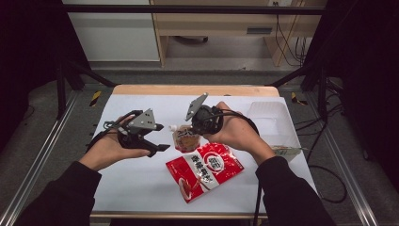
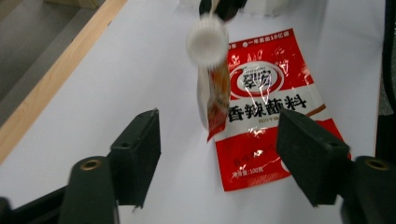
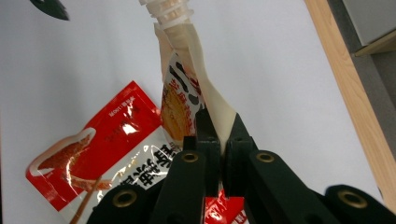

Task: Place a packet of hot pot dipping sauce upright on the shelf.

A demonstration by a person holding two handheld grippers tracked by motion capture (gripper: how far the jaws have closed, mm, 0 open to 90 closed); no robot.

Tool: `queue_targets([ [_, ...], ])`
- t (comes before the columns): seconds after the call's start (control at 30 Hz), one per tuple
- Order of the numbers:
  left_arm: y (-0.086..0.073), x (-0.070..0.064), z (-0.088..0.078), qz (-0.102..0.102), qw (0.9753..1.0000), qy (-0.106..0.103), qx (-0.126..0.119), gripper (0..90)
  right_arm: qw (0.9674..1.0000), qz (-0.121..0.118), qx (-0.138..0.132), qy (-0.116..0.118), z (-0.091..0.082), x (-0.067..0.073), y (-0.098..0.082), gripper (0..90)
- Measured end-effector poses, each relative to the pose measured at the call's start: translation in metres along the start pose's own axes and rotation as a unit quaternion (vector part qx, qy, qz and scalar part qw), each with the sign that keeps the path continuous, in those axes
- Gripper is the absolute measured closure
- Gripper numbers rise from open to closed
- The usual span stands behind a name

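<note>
Two jaws of the right gripper (image 3: pixel 219 140) are pinching the bottom edge of a small spouted pouch (image 3: pixel 187 98), their pads pressed tight on its cream-coloured seam. In the right gripper view the pouch is rising away from the jaws, its white ribbed spout (image 3: pixel 167 10) pointing toward the top of the picture. From the high view the pouch (image 1: pixel 185 138) is sitting just in front of the right gripper (image 1: pixel 200 123), near the middle of the white table (image 1: pixel 136 183), with its spout end turned toward the left gripper (image 1: pixel 160 137).

Under and beside the pouch, a red seasoning packet (image 1: pixel 205 170) is lying flat on the table, closer to the person; its upper edge is passing beneath the pouch in the left gripper view, where the packet (image 2: pixel 271 107) is showing white lettering on red.

Across from the pouch's white cap (image 2: pixel 207 43), the left gripper (image 2: pixel 217 140) is standing with its jaws wide apart and nothing between them, the cap well beyond their tips.

At the far right of the table a clear plastic tray (image 1: pixel 273 117) is resting, and a wooden edge (image 1: pixel 193 89) is running along the table's far side.
</note>
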State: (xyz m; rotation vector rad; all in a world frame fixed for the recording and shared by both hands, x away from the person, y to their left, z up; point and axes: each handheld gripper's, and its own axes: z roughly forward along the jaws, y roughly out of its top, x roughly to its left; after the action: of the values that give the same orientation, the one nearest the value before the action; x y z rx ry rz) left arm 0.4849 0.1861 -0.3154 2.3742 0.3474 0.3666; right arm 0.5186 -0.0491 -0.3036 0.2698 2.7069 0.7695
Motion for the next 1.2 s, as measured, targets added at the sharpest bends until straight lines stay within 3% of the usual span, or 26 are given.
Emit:
queue_targets([
  [0.23, -0.017, 0.008, -0.002, -0.038, 0.9992, 0.011, 0.001, 20.7, 0.9999, -0.001, 0.006, -0.015, -0.01, -0.006, -0.004, 88.1],
  [0.43, -0.024, 0.004, -0.006, -0.043, 0.9989, 0.02, 0.003, 14.9, 0.9996, -0.007, 0.004, -0.029, -0.026, -0.012, -0.009, 88.1],
  [0.73, -0.038, -0.005, -0.01, -0.029, 0.9987, 0.035, 0.022, 11.5, 0.9988, -0.002, 0.004, -0.049, -0.061, -0.023, -0.027, 88.1],
  [1.07, -0.07, -0.01, 0.0, -0.053, 0.9966, 0.048, 0.04, 10.3, 0.9965, 0.004, 0.005, -0.084, -0.099, -0.037, -0.051, 88.1],
  [1.2, -0.081, -0.007, 0.002, -0.078, 0.9954, 0.047, 0.031, 8.6, 0.9958, 0.014, 0.002, -0.091, -0.107, -0.043, -0.061, 88.1],
])
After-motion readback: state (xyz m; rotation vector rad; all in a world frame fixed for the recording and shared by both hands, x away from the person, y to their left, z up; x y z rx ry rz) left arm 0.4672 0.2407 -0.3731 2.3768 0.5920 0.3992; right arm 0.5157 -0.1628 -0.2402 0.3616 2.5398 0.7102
